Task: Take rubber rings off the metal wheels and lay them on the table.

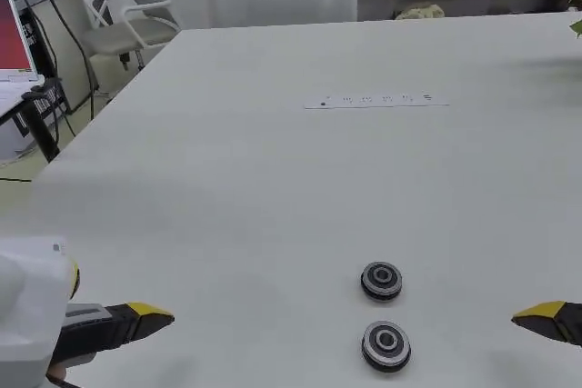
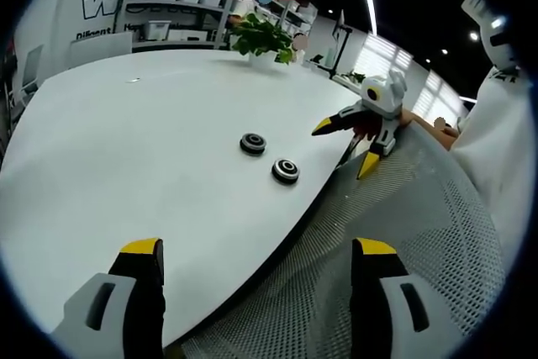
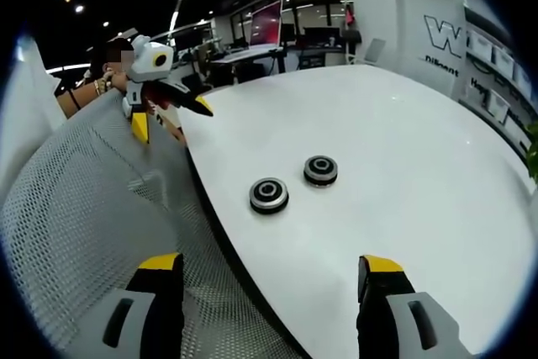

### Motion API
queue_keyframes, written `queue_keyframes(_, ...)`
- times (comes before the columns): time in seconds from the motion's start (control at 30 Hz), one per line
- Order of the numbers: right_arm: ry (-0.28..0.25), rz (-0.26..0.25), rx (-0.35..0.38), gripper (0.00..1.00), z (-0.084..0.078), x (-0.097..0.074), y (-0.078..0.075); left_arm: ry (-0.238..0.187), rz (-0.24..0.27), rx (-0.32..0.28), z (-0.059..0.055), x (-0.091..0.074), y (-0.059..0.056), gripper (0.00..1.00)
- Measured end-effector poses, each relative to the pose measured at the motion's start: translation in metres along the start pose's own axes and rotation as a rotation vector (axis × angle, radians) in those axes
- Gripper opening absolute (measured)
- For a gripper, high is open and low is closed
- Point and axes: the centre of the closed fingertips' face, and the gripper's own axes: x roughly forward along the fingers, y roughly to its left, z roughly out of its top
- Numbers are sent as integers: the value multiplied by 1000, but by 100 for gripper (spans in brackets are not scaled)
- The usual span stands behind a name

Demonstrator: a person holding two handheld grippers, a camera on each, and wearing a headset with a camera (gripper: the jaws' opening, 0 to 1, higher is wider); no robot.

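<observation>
A small round silver metal wheel, the near wheel (image 1: 386,346), lies flat close to the near edge of a wide white table (image 1: 273,179), with its hub facing up. A matching far wheel (image 1: 381,280) lies flat just beyond it, and the two do not touch. Each wears a black rubber ring (image 1: 366,347) around its rim. Being round, they show no long axis.

The left gripper (image 2: 256,247), grey with yellow tips, is at the near left, well apart from the wheels. Its jaws are spread wide with nothing between them. The right gripper (image 3: 271,261), at the near right, is likewise spread wide and empty, and is somewhat closer to the wheels. Both wheels lie between the two grippers. A white power strip (image 1: 375,100) sits farther back on the table.
</observation>
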Motion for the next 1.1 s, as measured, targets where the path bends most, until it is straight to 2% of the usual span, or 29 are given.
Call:
queue_keyframes(0.13,-19,-19,13,85,3,-2,-5,-7,5,-10,1,-1,1,90)
queue_keyframes(0.23,-27,-24,24,85,5,-2,-6,-4,3,4,2,0,1,90)
queue_keyframes(0.5,29,-41,-15,85,0,3,-11,-21,12,-14,6,-1,8,88)
queue_keyframes(0.6,56,-57,-55,84,-1,3,-14,-20,12,-14,5,-1,8,88)
queue_keyframes(0.7,68,-68,-64,84,-3,3,-19,-19,16,-6,5,-2,8,88)
queue_keyframes(0.8,66,-72,-64,84,-4,2,-21,-69,23,-3,14,-4,9,89)
queue_keyframes(0.9,56,-76,-59,82,-3,1,-23,-140,16,-57,25,-7,8,87)
queue_keyframes(1.0,50,-97,-57,81,-2,-5,-28,-155,45,-40,29,-11,12,87)
queue_keyframes(1.1,-5,-91,-25,80,7,-10,-27,-160,51,6,33,-13,10,87)
